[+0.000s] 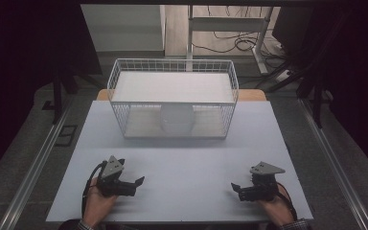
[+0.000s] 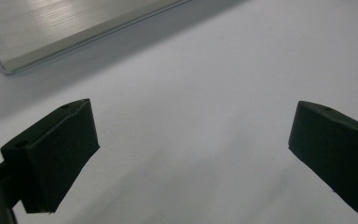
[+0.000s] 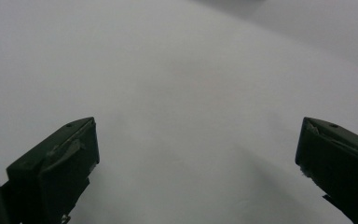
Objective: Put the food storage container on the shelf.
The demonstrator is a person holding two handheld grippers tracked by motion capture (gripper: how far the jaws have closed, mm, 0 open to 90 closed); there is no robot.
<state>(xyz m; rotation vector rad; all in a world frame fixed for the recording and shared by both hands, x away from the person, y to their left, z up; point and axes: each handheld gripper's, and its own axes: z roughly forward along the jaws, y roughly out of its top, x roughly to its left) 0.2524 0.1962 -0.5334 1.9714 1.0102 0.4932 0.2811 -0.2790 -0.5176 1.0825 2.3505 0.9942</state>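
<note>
Left gripper [image 1: 133,181] rests low on the pale grey matte surface [image 1: 182,163], jaws spread wide, nothing between them; left gripper view confirms bare surface in the gap. Right gripper [image 1: 235,188] same: jaws wide apart, empty, parked on the surface, tips pointing inward toward the left one. Each sits in a hand at the near edge.

Obj of interest: white rounded bowl-like thing [image 1: 176,119], looks upside down, dome up, though the mesh blurs it. Sits on the floor of a white wire-mesh basket w/ a flat white shelf board [image 1: 172,86] over its upper part. Basket is well ahead of both grippers, roughly centred between them; the white thing is under the board, behind the front mesh wall [image 1: 175,125].

Step in hand, as I read it: start of reach toward basket. Nothing grasped yet.

How to do it well (judgement):
- Front wall is closed mesh, so a straight-ahead approach seems blocked. Check for an open side or lift-off board before committing; can't tell from here.
- Dome is smooth, wide, prob. slippery. Keep jaws at full spread, go for the rim not the crown.
- One gripper to steady the basket, the other to work; the light wire frame may slide on the smooth surface.
- Move slow near the wires; jaw tips could snag.
- In the left gripper view a brushed-metal edge [image 2: 65,32] lies ahead-left of the jaws; steer clear.
</note>
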